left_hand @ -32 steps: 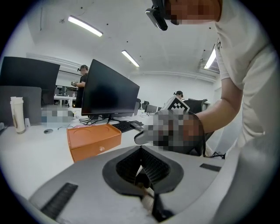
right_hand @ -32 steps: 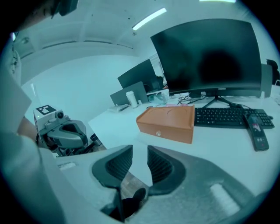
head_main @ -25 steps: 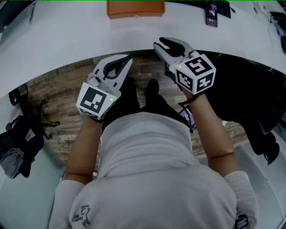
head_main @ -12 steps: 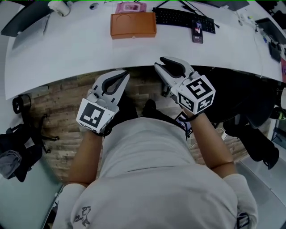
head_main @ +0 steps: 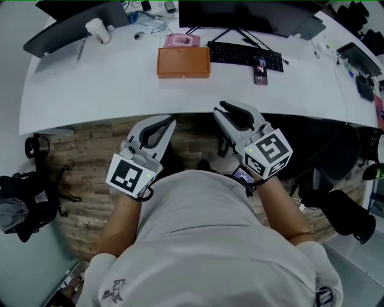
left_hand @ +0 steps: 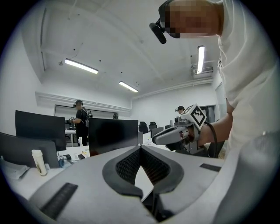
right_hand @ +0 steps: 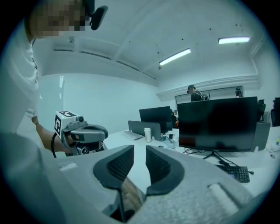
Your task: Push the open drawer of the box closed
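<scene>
An orange-brown box point(head_main: 183, 62) lies on the white desk point(head_main: 108, 90), far ahead of both grippers; its drawer does not show from above. My left gripper point(head_main: 165, 122) hangs at the desk's near edge with its tips touching point(left_hand: 140, 148) and nothing between them. My right gripper point(head_main: 227, 108) is held beside it, just right of centre. In the right gripper view its jaws point(right_hand: 140, 148) stand a little apart and are closing on nothing. Both grippers are well short of the box.
Behind the box lie a pink item point(head_main: 182, 41), a keyboard point(head_main: 245, 55), a phone point(head_main: 260, 70) and a dark monitor point(head_main: 246, 15). A laptop point(head_main: 63, 33) and a cup point(head_main: 98, 30) sit far left. A black chair point(head_main: 336, 156) stands right, a bag point(head_main: 24, 204) left.
The head view has tilted up, so the box and the rest of the desk have slid down into the picture. Both grippers stay side by side at the desk's near edge.
</scene>
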`<state>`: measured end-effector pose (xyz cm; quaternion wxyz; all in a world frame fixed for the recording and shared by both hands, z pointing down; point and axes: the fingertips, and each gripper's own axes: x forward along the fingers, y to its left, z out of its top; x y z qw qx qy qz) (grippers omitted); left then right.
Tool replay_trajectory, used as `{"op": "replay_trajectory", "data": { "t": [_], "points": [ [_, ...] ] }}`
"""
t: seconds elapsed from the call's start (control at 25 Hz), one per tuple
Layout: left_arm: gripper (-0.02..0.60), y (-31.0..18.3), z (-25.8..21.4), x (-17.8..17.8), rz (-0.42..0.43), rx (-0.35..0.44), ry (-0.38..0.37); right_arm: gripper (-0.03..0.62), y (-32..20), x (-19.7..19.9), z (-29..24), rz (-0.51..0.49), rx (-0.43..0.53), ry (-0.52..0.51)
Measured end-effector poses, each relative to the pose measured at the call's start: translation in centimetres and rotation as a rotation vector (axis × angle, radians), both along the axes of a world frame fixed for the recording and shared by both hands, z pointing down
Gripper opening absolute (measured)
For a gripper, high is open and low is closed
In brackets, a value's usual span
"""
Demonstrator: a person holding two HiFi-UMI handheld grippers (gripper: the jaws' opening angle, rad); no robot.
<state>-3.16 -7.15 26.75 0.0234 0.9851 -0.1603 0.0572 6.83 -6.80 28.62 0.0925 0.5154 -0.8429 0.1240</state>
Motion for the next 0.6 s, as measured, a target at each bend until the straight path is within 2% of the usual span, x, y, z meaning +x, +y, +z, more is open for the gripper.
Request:
{"op": "replay_trajectory", "data": {
  "t": [0.2,0.6],
  "points": [
    [-0.002,1.5,-2.2,-0.3,-0.007,0.015,0.011,0.058,1.0,-0.1,-2.8,-0.015,0.079,0.011],
    [-0.002,1.4,-4.6,-0.9,-0.058,0.054,0.034,0.018,1.5,-0.8,-4.6,-0.057,0.123,-0.016]
  ]
}}
